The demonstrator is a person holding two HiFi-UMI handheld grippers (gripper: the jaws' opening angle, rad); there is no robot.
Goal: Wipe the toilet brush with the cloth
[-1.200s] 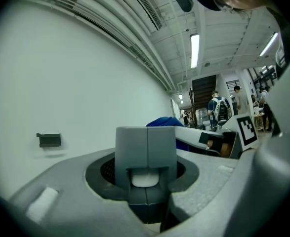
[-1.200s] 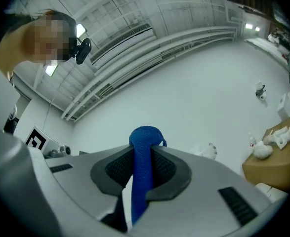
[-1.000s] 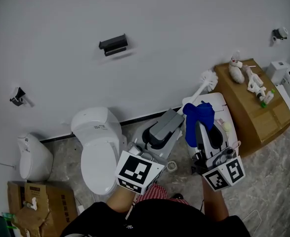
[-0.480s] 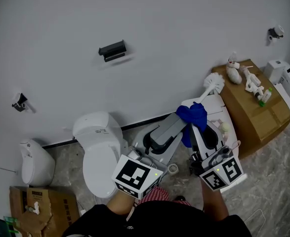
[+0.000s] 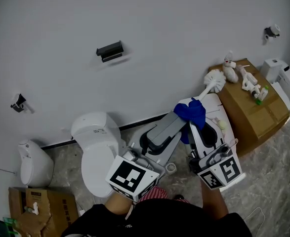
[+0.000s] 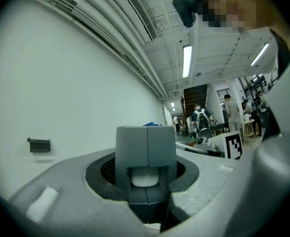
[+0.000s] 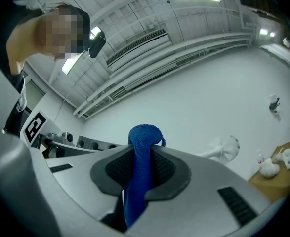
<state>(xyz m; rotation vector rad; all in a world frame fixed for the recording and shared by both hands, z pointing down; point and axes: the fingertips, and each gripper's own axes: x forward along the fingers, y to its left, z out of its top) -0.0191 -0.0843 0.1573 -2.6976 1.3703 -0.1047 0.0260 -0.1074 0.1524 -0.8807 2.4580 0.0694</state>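
Gripping 1 white, bristle-headed toilet brush (image 5: 213, 79) by its handle, the left gripper (image 5: 174, 120) held it right of the toilet (image 5: 98, 147); the right gripper (image 5: 198, 128) pinched 1 blue cloth (image 5: 191, 113) at that handle.

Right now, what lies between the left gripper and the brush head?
The cloth, pinched in the right gripper, on the brush handle; head view.

The head view looks steeply down from above the person, wall (image 5: 159, 23) at 12 o'clock, toilet (image 5: 98, 142) at 8. The left hand-held gripper (image 5: 174, 120) view sits close behind its jaws, facing level along the wall. The right hand-held gripper (image 5: 197, 126) view tilts up toward the ceiling. All three share the cloth (image 5: 191, 113); the head and right views share the brush (image 5: 215, 77).
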